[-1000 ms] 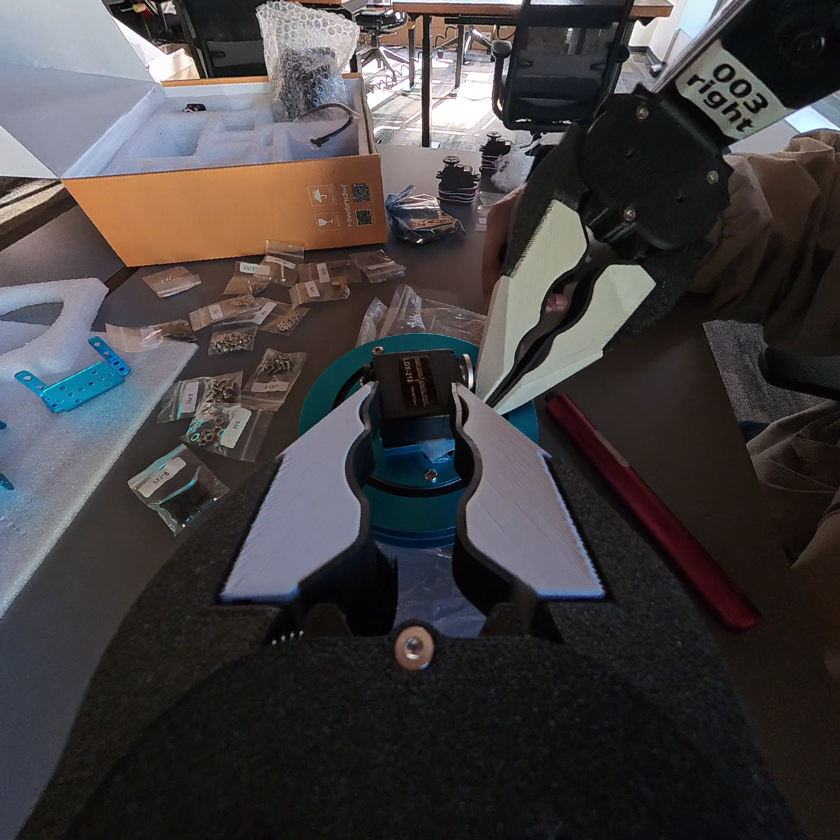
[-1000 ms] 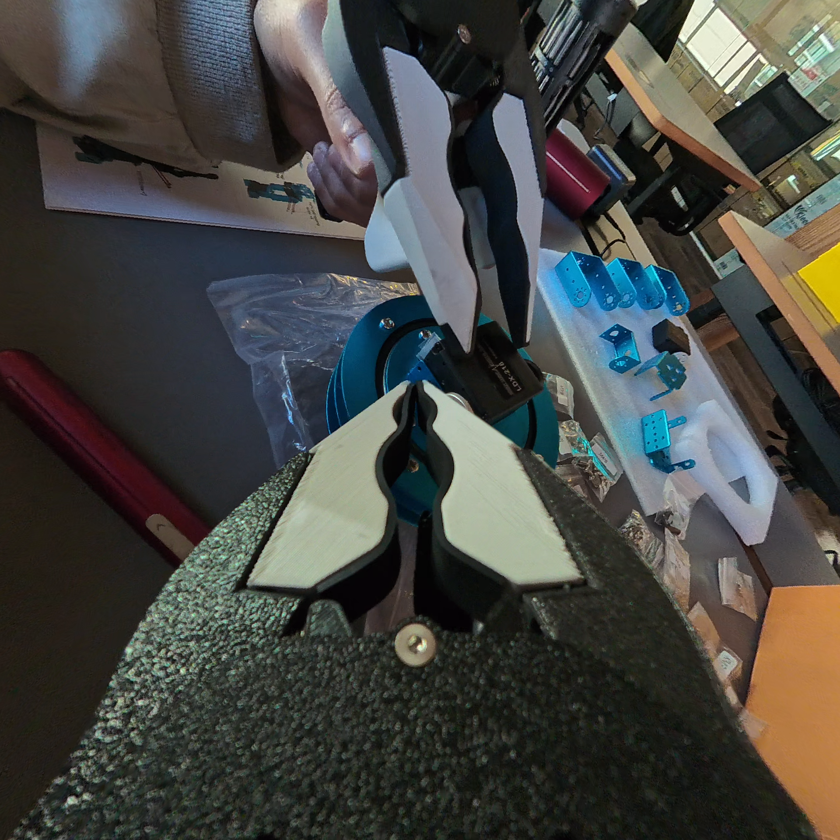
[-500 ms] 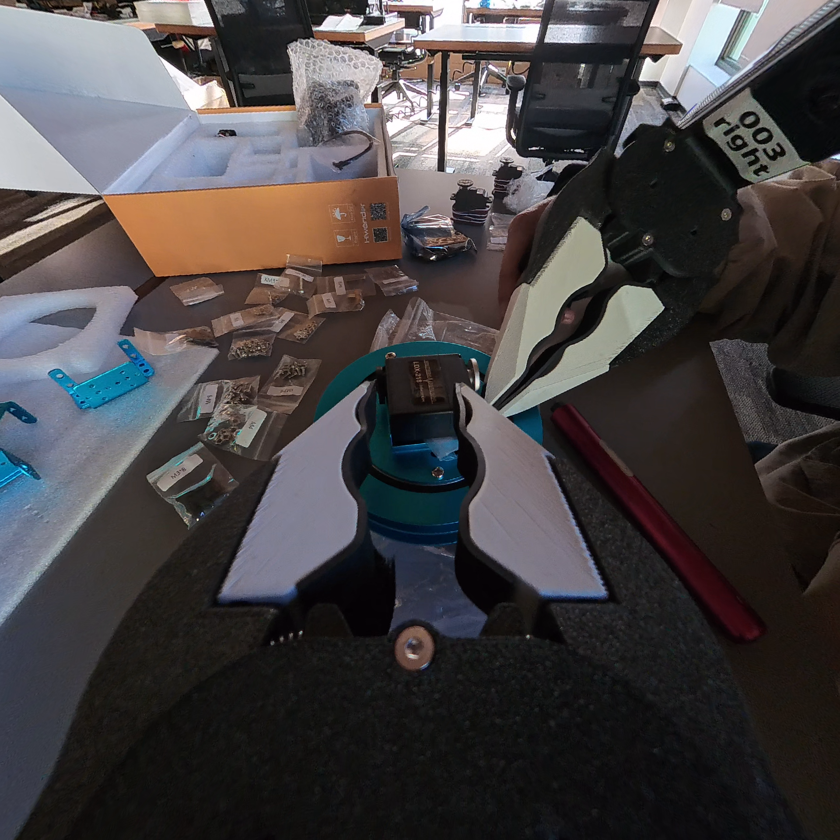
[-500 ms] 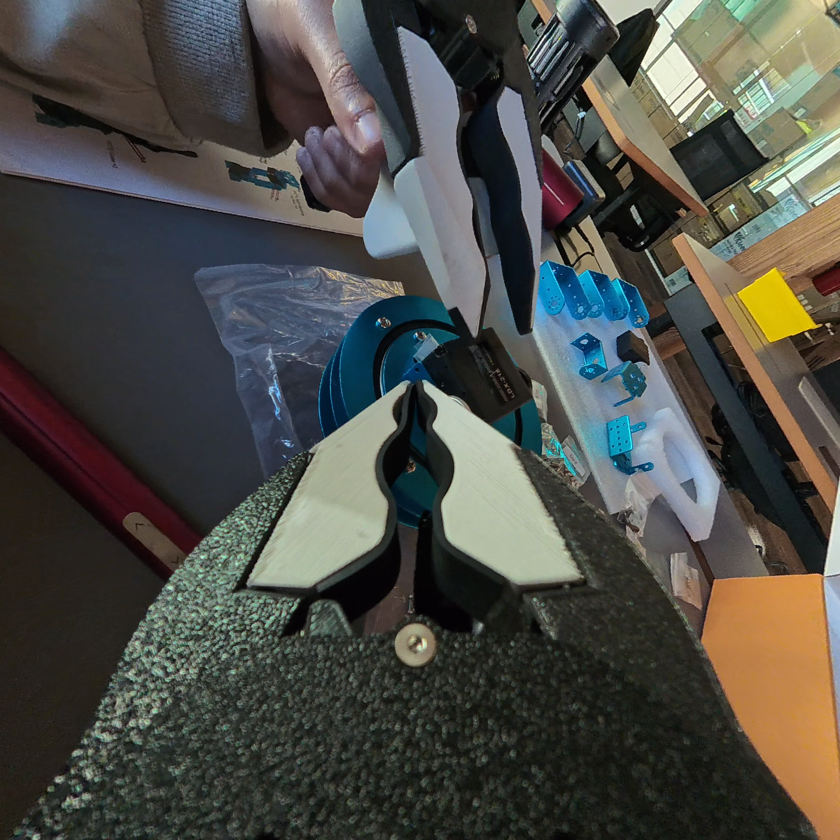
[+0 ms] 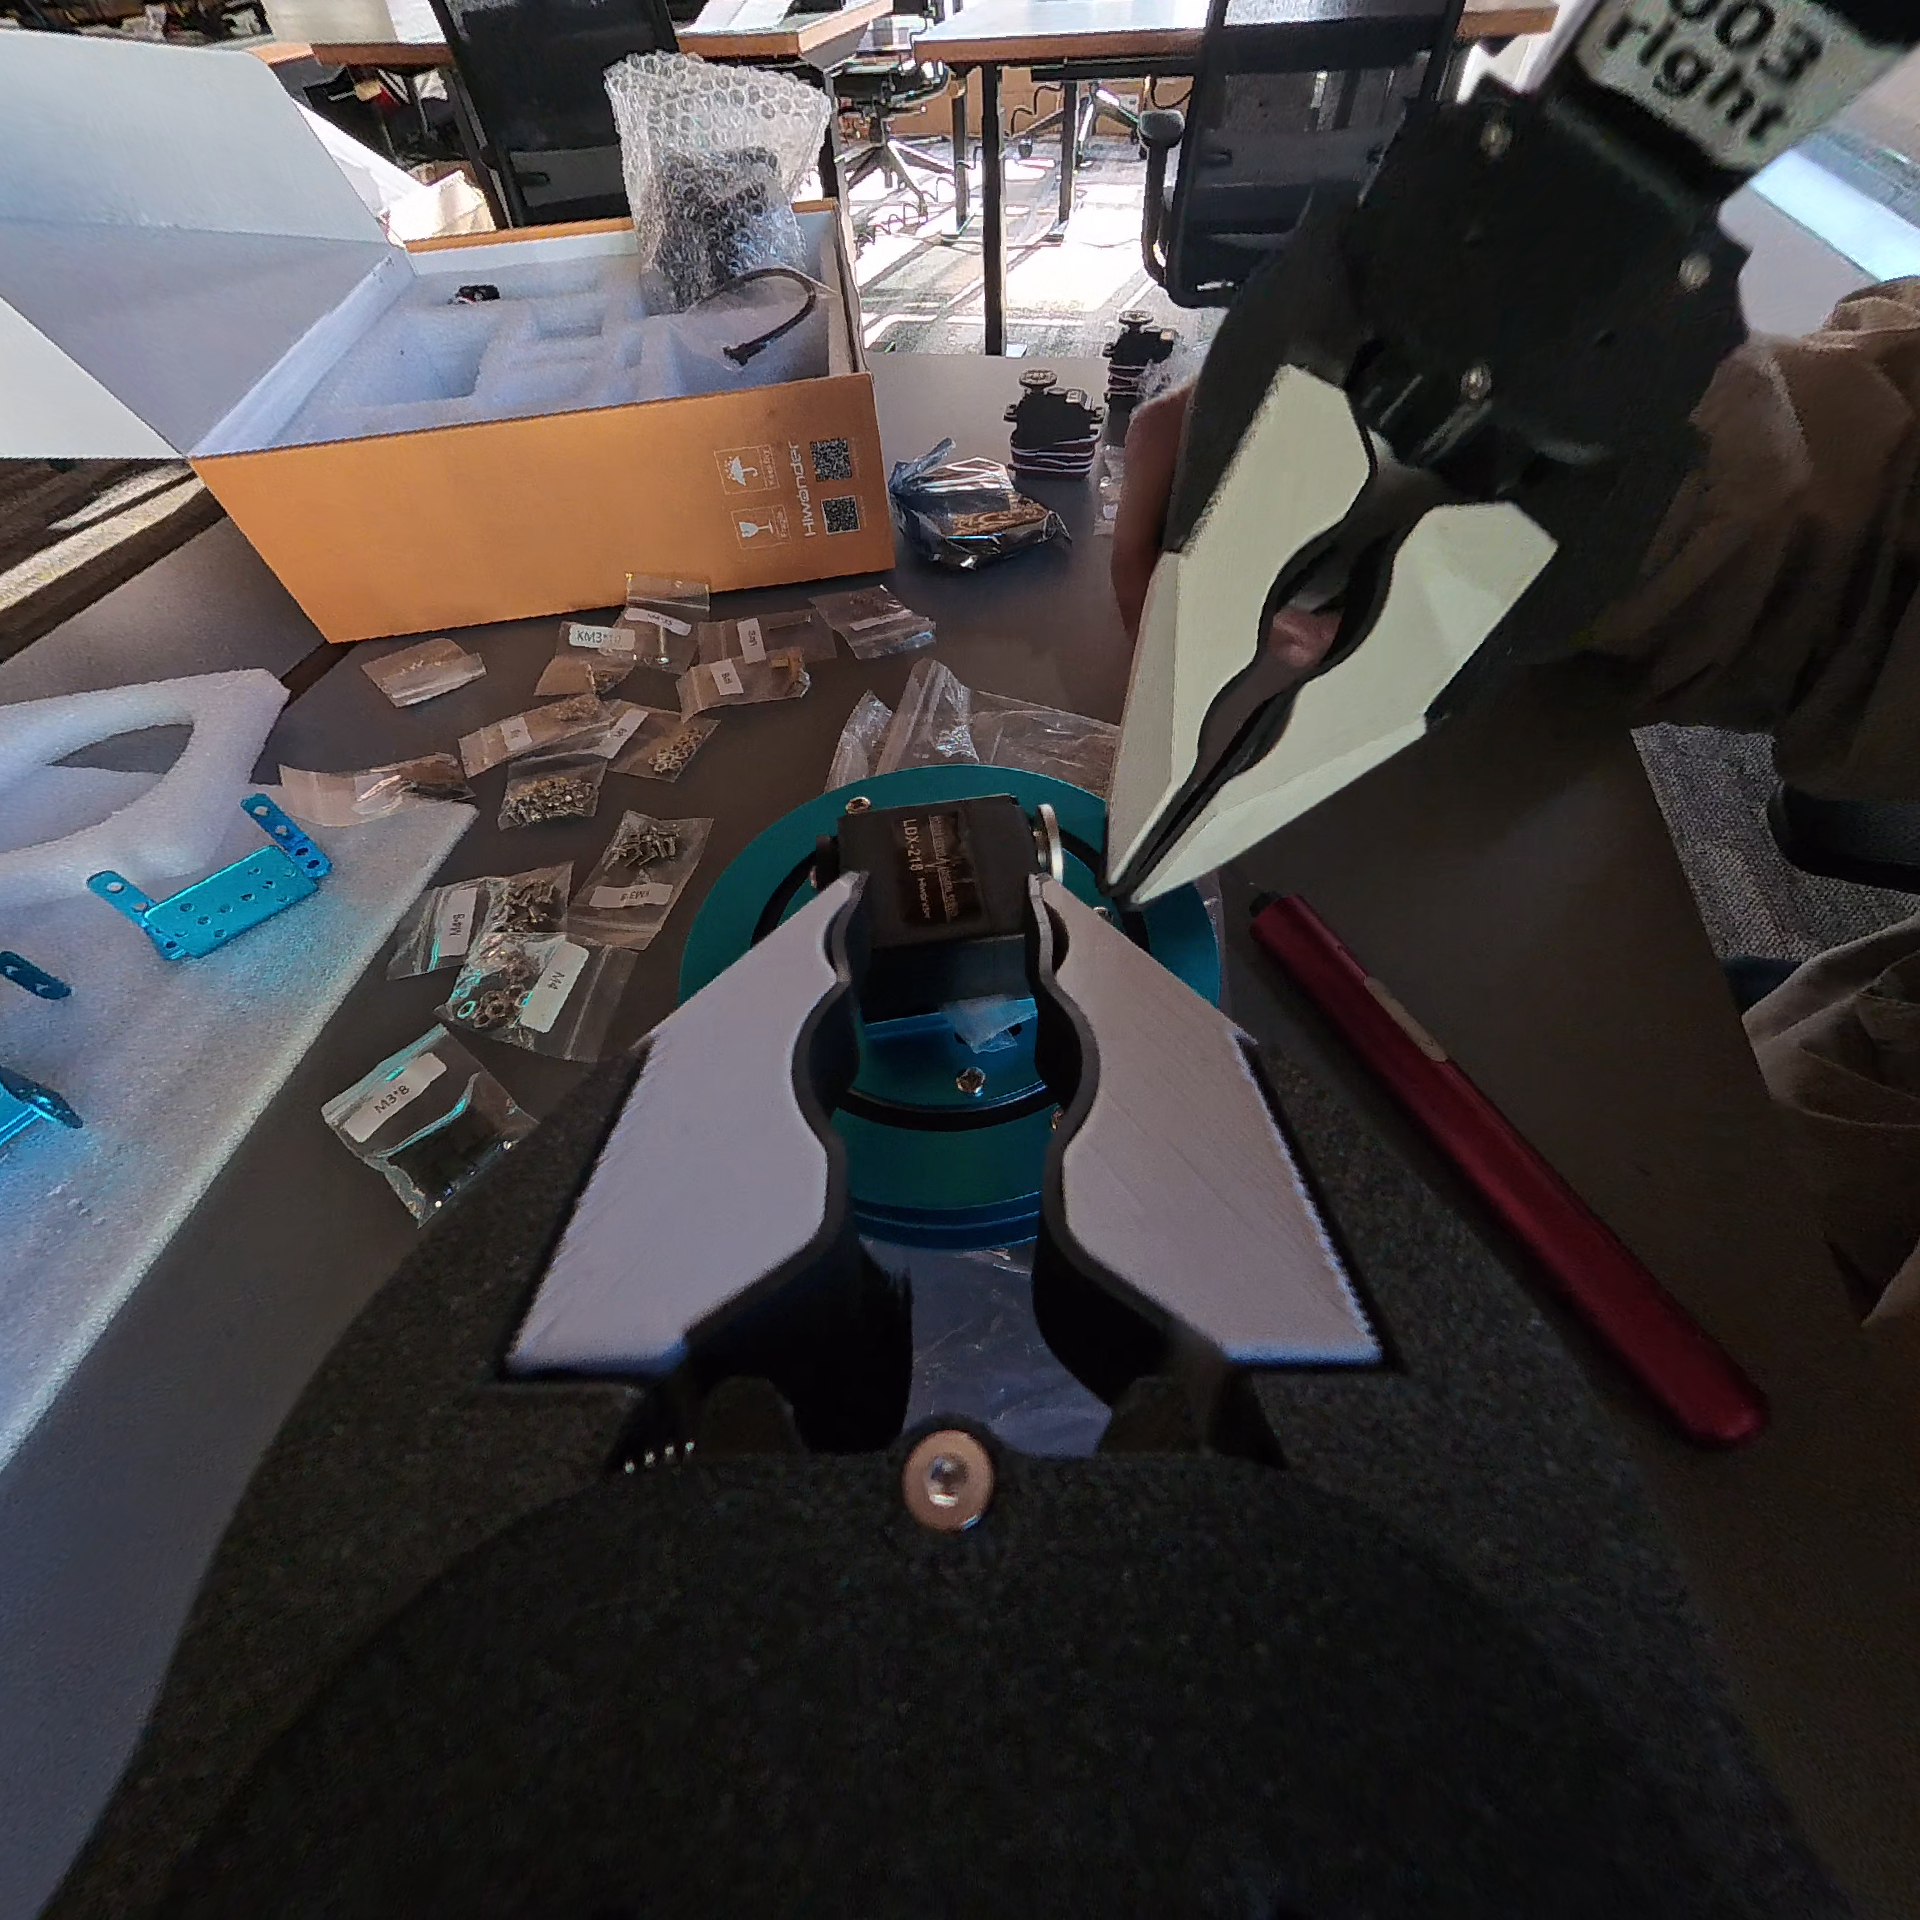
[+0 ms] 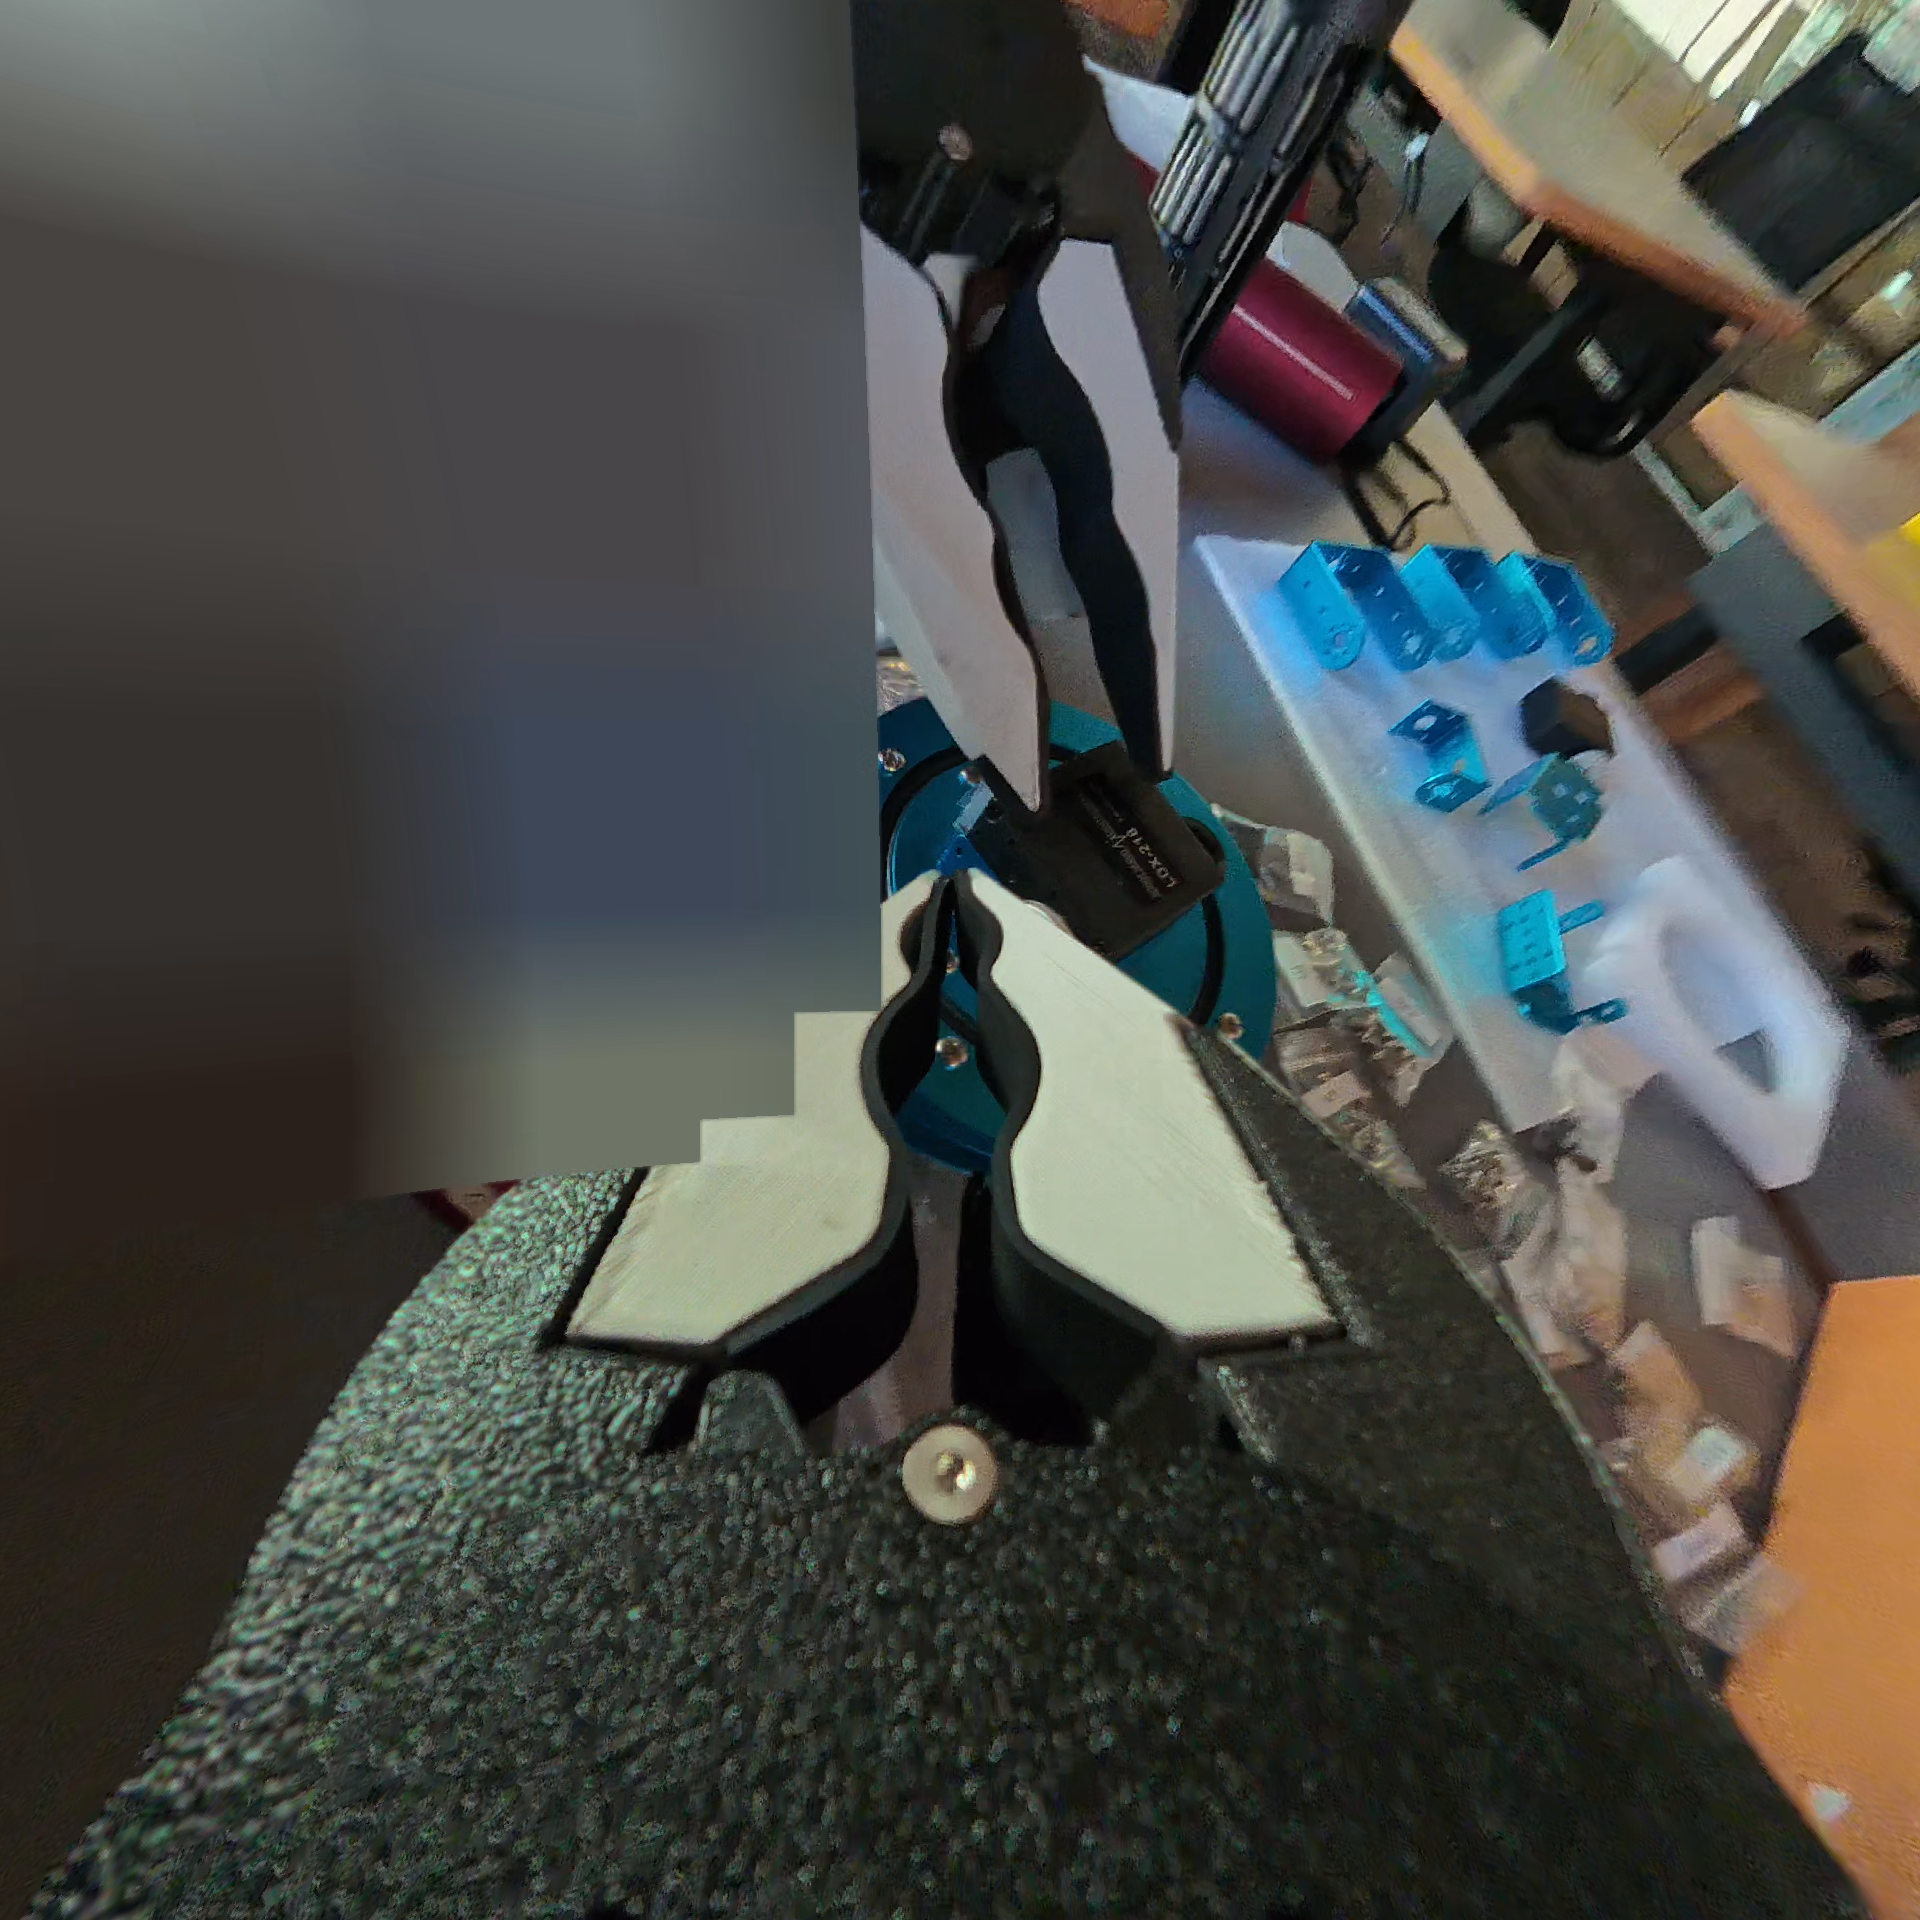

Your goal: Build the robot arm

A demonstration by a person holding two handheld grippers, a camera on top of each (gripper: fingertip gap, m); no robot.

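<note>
My left gripper [image 5: 945,883] is shut on a black servo [image 5: 935,883], gripping its two sides. The servo stands in the middle of a teal round base [image 5: 1174,956] that lies on a clear plastic bag. My right gripper [image 5: 1117,883] is shut and empty, with its tips just right of the servo over the base rim. In the right wrist view the right gripper [image 6: 951,883] points at the base [image 6: 1236,977]. There the left gripper [image 6: 1096,784] comes down from above onto the servo [image 6: 1122,852]. A blurred patch covers the left of that view.
An open orange box [image 5: 540,530] with white foam stands at the back left. Several small screw bags [image 5: 540,904] lie left of the base. Blue brackets [image 6: 1444,613] lie on white foam [image 5: 208,997]. A red tube [image 5: 1507,1174] lies at the right. Other servos [image 5: 1055,421] sit behind.
The left gripper stays shut on the servo and has tilted up a little. The right gripper has swung round beside the base and stays shut, its view now blurred by motion.
</note>
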